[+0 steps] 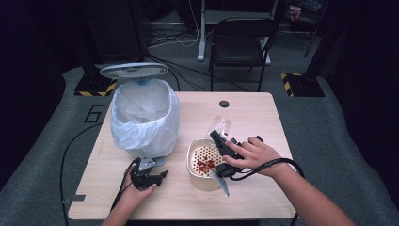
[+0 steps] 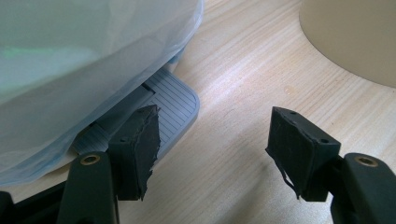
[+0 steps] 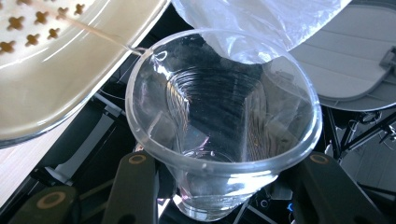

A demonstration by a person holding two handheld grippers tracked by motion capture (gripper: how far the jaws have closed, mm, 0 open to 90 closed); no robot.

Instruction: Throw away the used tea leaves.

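A clear plastic cup [image 1: 220, 125] is tilted on its side over the far rim of a cream strainer bowl [image 1: 192, 155] that holds red bits [image 1: 205, 165]. My right gripper [image 1: 217, 137] is shut on the cup. In the right gripper view the cup [image 3: 224, 116] sits between the jaws of my right gripper [image 3: 224, 189], looking empty, with the strainer [image 3: 60, 56] beside it. My left gripper [image 1: 159, 175] rests on the table by the bin's foot pedal [image 1: 151, 163]. It stands open [image 2: 215, 135], one jaw beside the grey ribbed pedal [image 2: 173, 100], nothing between the jaws.
A bin [image 1: 141, 117] lined with a white bag stands at the table's left, its lid [image 1: 134, 70] raised. A grey utensil [image 1: 221, 182] leans at the bowl's front. A black chair [image 1: 240, 37] stands beyond the table. The bowl's wall [image 2: 355, 37] is right of my left gripper.
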